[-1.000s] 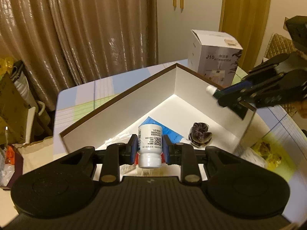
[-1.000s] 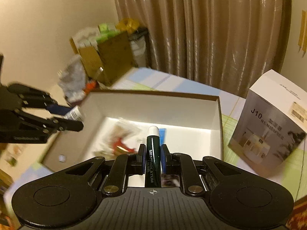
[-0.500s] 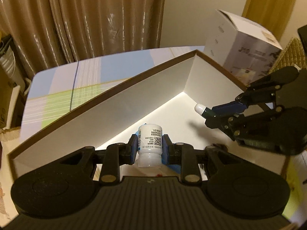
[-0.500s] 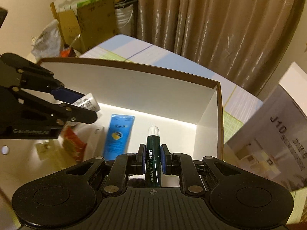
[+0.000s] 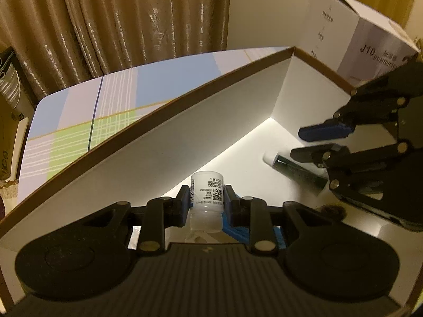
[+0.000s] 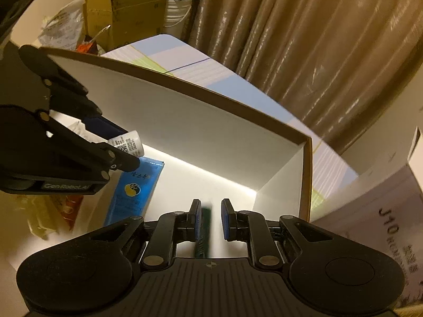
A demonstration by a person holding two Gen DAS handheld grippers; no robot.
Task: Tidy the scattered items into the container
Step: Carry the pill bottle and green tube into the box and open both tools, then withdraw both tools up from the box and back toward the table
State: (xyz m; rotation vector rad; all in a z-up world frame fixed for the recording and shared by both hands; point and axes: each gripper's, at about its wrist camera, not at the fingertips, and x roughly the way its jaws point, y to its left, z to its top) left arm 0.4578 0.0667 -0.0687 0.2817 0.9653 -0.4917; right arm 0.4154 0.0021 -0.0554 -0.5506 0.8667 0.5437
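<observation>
The small white bottle [image 5: 206, 194] is a smooth plastic cylinder with a printed label and a square code; it sits just below the centre of the left wrist view, clamped by the left gripper [image 5: 206, 198] between blue pads, over the inside of the container.

The dark green tube [image 6: 204, 227] is slim, with white lettering and a white cap, and it shows blurred; it is low in the middle of the right wrist view, between the fingers of the right gripper [image 6: 211, 208], whose jaws stand narrowly apart; the tube is beside the left pad and the right pad is clear of it, so nothing is pinched; in the left wrist view it slants just under that gripper, within the box walls.

The container [image 5: 185, 137] is a shallow rectangular card box, matte white inside with a thin brown rim; on its floor lie a flat glossy blue tube [image 6: 134, 187], a red-orange packet [image 6: 66, 206], a yellowish wrapper [image 6: 39, 216] and a dark crinkled thing [image 5: 333, 210].

The box rests on a plaid tablecloth [image 5: 105, 105] in blue, lilac and green; a white carton [image 5: 370, 39] stands just beyond its far corner, upper right; shiny pleated brown curtains [image 5: 132, 13] fill the top.
</observation>
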